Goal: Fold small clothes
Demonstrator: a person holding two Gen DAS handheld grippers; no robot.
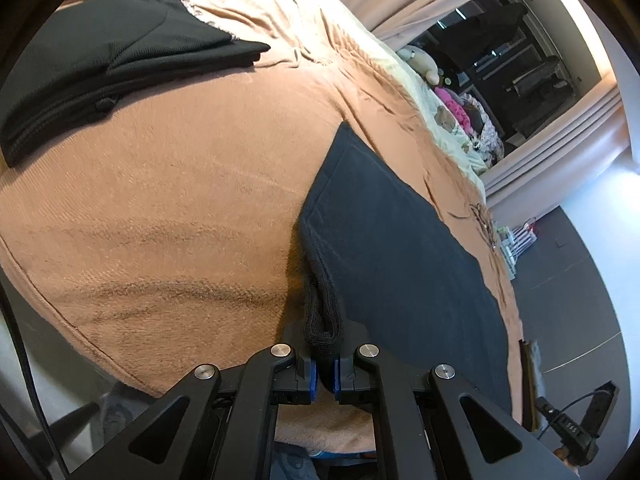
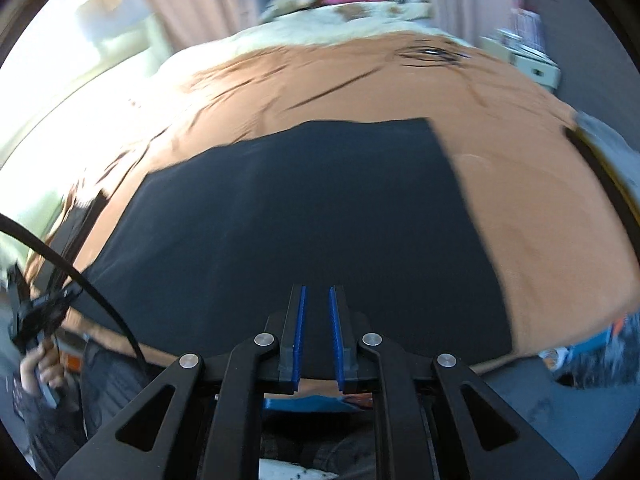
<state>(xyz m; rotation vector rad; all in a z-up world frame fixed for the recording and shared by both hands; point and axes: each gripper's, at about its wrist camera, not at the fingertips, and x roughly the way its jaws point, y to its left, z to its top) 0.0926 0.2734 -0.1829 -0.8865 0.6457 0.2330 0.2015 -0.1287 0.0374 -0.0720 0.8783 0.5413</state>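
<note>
Soft, limp dark garment (image 1: 400, 240) on the bed (image 1: 180, 200): left gripper (image 1: 325, 364) pinches its bunched corner; right gripper (image 2: 317, 336), fingers slightly parted, holds nothing; best gripped at hems.

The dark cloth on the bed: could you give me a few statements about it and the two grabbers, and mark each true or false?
1. The left gripper has its fingers closed on a bunched edge of the dark cloth. True.
2. The right gripper is holding the dark cloth too. False: its fingers stand slightly apart above the cloth with nothing between them.
3. The dark cloth lies spread on a tan blanket. True.
4. The folded black garment lies on top of the dark cloth. False: it sits apart from it, farther up the blanket.
5. The blanket is bright green. False: it is tan-orange.
</note>
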